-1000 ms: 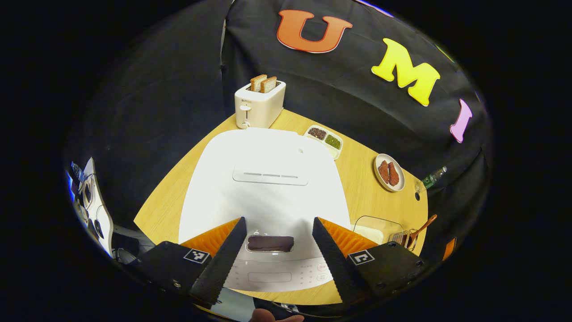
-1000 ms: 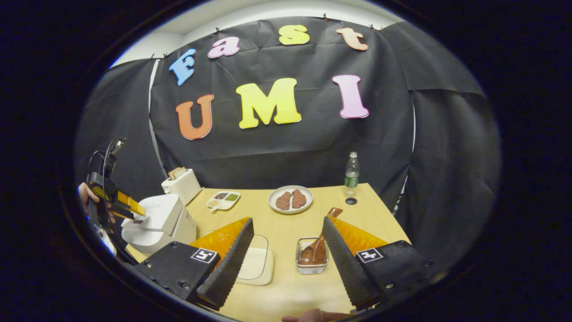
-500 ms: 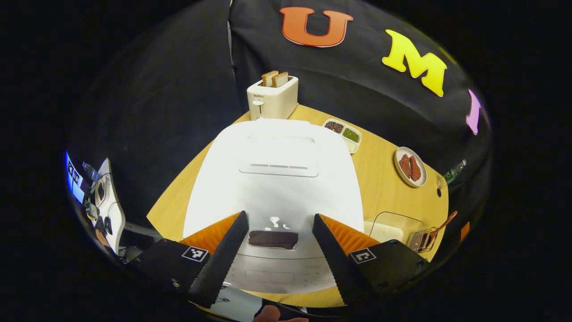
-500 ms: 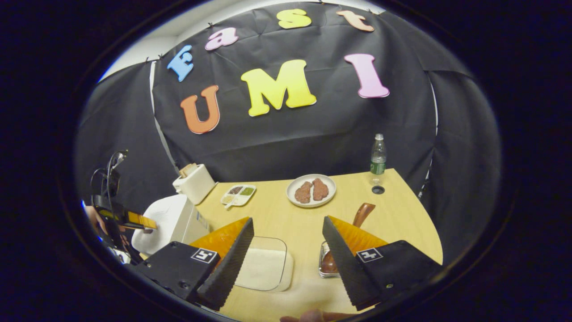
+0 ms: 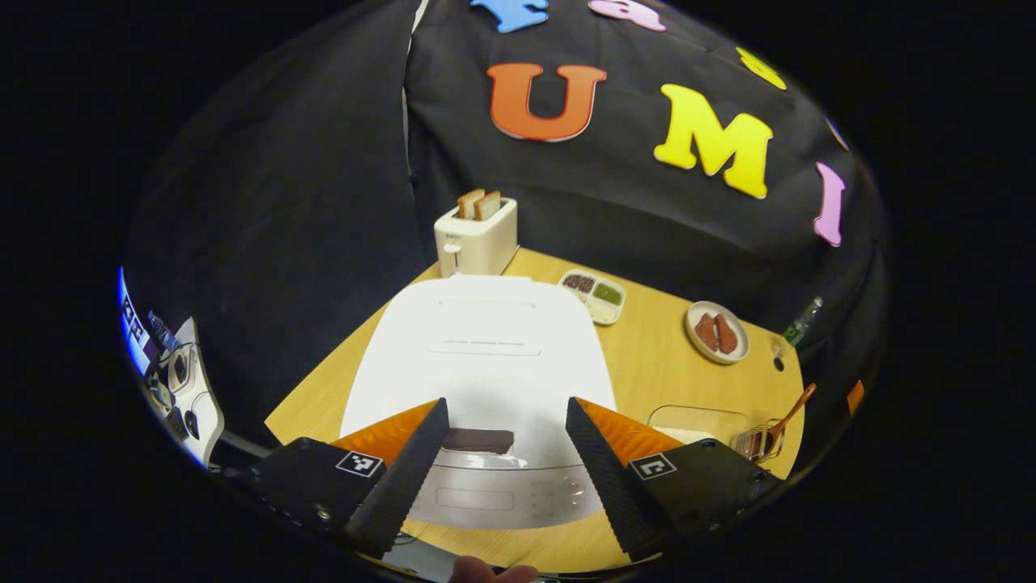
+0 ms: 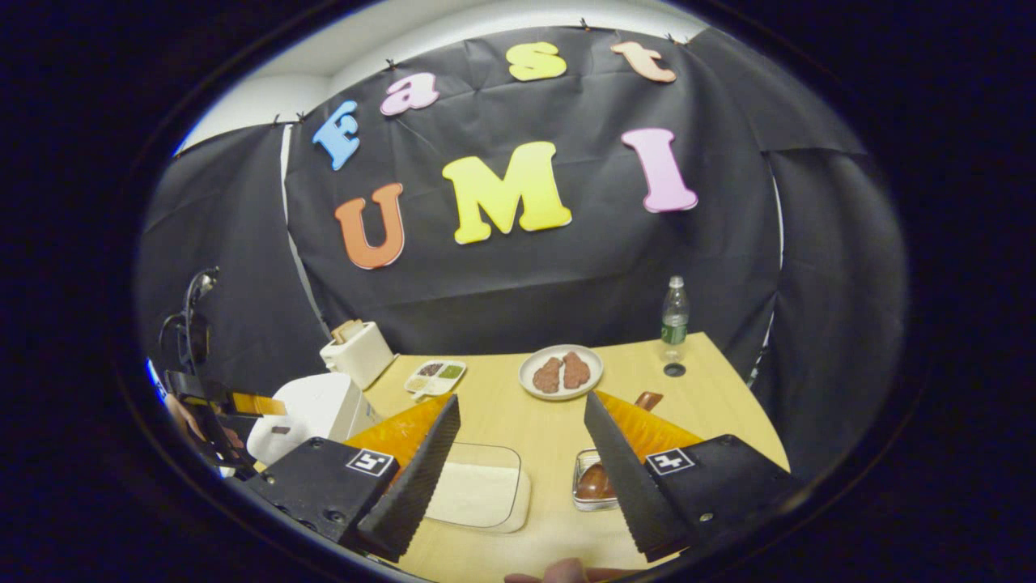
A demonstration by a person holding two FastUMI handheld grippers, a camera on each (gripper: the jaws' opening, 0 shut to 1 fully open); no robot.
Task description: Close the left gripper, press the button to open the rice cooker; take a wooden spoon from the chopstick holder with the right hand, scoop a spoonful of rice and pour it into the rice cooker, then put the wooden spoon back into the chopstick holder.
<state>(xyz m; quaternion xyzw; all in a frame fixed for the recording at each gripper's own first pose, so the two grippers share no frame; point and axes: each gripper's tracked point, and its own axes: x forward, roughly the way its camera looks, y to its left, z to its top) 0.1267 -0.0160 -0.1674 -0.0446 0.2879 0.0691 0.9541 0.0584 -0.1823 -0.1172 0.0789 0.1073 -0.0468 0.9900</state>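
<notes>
The white rice cooker [image 5: 484, 356] stands shut on the wooden table, with its dark button [image 5: 477, 440] at the front of the lid. My left gripper [image 5: 503, 474] hovers open just above that button, one finger on each side. From the right gripper view the cooker [image 6: 312, 409] sits at the far left, with the left gripper [image 6: 243, 402] and a hand above it. My right gripper [image 6: 518, 478] is open over the table. A wooden spoon [image 6: 603, 474] lies in the wire chopstick holder [image 6: 584, 494], partly behind the right finger. The clear rice container [image 6: 477, 494] lies between the fingers.
A toaster [image 5: 475, 236] with bread stands behind the cooker. A divided dish of beans [image 5: 595, 295], a plate of meat [image 6: 561, 372] and a green-labelled bottle [image 6: 673, 317] sit toward the back. A dark cap [image 6: 672, 370] lies by the bottle. A thumb [image 6: 566, 573] shows at the bottom edge.
The left gripper has tilted up and drawn back a little from the cooker, staying open over the button. The right gripper view swung, dipping then rising, with the holder shifting rightward behind its finger.
</notes>
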